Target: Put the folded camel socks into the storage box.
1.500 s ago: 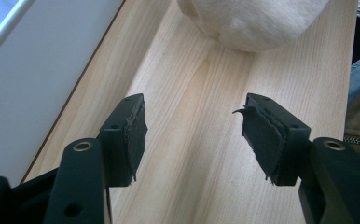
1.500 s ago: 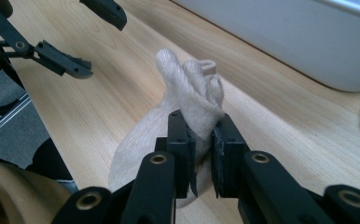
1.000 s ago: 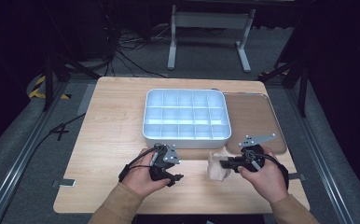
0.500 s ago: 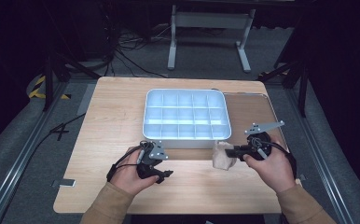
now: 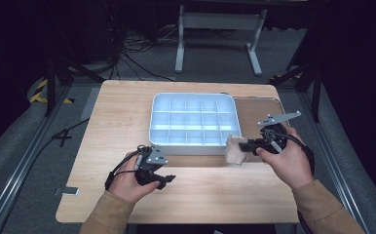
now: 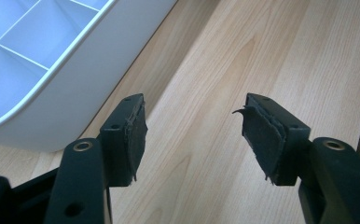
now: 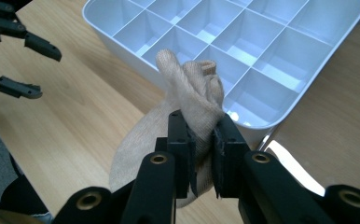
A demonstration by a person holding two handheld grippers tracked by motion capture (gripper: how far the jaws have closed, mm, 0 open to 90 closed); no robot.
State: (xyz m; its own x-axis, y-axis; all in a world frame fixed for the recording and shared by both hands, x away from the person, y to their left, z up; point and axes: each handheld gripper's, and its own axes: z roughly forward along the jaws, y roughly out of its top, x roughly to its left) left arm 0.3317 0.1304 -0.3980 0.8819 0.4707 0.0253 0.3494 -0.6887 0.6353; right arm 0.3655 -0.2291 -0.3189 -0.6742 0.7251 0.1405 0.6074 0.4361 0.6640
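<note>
High view first: a person sits at the near edge of a pale wooden table (image 5: 127, 112), one gripper in each hand, and a white compartment tray (image 5: 194, 119) rests toward the table's far middle. At its right, just beside it, a brown flat board (image 5: 259, 109) lies on the tabletop. The right gripper (image 5: 244, 145) hangs by the tray's near right corner, lifted off the wood, with a beige sock (image 5: 235, 151) dangling from its tip. From the right gripper view the grip is plain: the two black jaws are drawn close together and pinch a bunched fold of the sock, whose knotted top pokes up above the pads (image 7: 186, 154) while the rest sags down below toward the table. Behind the cloth in that view stand the tray's square cells, the nearest wall close to the sock, though I cannot tell whether they touch. The left gripper (image 5: 164, 179) sits low over the bare wood in front of the tray's near left corner, well apart from the sock. The left gripper view shows its jaws spread wide with nothing but wood grain between them, worn dark pads (image 6: 134, 135) facing each other, and the tray's rounded white corner off to the upper left, near but not touching.
</note>
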